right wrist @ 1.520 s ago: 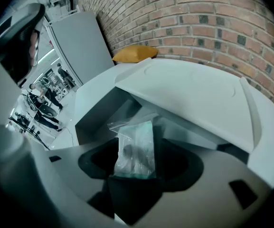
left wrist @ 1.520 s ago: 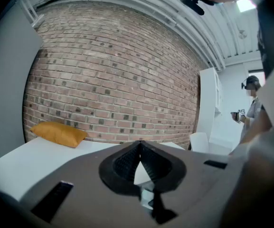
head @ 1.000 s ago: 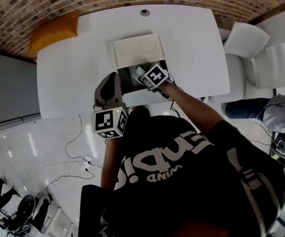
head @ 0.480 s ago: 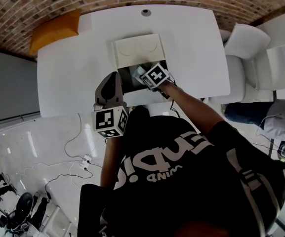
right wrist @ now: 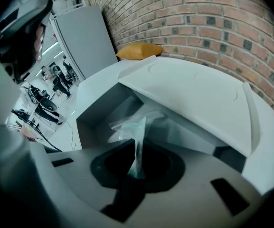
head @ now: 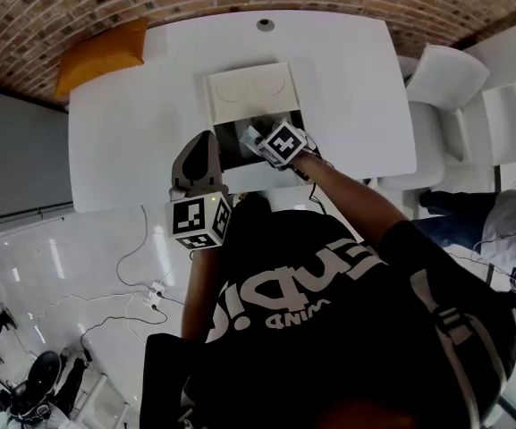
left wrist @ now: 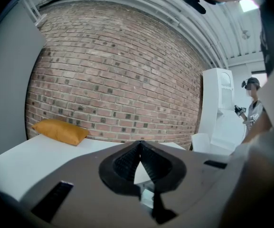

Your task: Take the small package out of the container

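Note:
A white container point(head: 229, 147) stands open in the middle of the white table point(head: 123, 141), its lid point(head: 250, 90) folded back. My right gripper point(head: 259, 136) reaches steeply down into it. Its jaws have just been closing and now pinch the clear film of the small package point(right wrist: 132, 127) between the fingertips of my right gripper point(right wrist: 137, 152). The package still sits inside the container's walls point(right wrist: 96, 113). My left gripper point(head: 207, 138) hovers level at the container's near left corner, and in the left gripper view its point(left wrist: 139, 145) tips meet with nothing between them.
An orange cushion point(head: 101, 56) lies at the table's far left corner. A small round disc point(head: 265, 24) sits at the far edge. White chairs point(head: 445, 70) stand to the right, and cables point(head: 150, 284) lie on the floor near me. A person point(left wrist: 253, 103) stands farther off.
The right gripper's marker cube has tilted slightly inside the container. The left gripper has stayed put. A person at the right edge has moved away.

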The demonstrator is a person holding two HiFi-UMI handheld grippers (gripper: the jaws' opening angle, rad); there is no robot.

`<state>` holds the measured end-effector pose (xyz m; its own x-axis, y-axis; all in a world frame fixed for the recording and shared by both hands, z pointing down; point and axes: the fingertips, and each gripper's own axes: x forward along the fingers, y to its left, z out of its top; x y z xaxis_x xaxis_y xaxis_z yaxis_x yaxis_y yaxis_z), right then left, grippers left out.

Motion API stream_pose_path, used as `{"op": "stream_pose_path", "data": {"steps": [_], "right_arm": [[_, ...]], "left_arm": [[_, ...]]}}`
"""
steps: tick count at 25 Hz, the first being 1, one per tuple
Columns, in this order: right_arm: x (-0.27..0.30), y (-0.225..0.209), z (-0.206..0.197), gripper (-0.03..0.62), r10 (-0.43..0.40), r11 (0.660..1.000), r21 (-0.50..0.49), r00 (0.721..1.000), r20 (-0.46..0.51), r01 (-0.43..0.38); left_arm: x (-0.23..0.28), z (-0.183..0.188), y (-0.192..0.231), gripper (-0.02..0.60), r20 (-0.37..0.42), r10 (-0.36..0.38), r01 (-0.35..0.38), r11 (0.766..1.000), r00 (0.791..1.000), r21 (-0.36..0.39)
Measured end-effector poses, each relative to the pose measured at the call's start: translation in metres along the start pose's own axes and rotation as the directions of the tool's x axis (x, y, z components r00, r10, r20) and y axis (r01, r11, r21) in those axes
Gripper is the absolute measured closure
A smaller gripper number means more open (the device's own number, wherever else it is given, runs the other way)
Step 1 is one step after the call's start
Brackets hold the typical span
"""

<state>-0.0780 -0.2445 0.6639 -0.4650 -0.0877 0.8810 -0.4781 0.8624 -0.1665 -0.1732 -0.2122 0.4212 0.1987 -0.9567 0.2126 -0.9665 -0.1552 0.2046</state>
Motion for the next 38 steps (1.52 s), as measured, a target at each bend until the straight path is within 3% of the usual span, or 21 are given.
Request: {"op": "stream_pose_path", "data": {"steps": [8,27,32,38], "right_arm": [[-0.007,0.004,-0.002,0.568,0.007,1.0,-0.012,1.0,0.002,-0.007],[-0.072,0.03,0.024,0.569,0.046,0.998,-0.055,0.985,0.167,-0.037],[-0.098,0.036,0.038,0.571,0.044,0.998,-0.058,0.966,0.254,-0.03],[-0.138,0.038,0.063,0.571,0.022,0.999,-0.035,0.922,0.386,-0.009]], "left_arm": [[0.001,0.0,-0.002,0.575,0.0,-0.006,0.006,1.0,1.0,-0.004],[0.002,-0.004,-0.012,0.574,-0.008,-0.022,0.022,1.0,1.0,-0.002],[0.0,-0.003,-0.014,0.575,-0.008,-0.025,0.025,1.0,1.0,0.0],[-0.001,0.0,-0.018,0.574,-0.006,-0.037,0.037,0.999,0.999,0.007]]}}
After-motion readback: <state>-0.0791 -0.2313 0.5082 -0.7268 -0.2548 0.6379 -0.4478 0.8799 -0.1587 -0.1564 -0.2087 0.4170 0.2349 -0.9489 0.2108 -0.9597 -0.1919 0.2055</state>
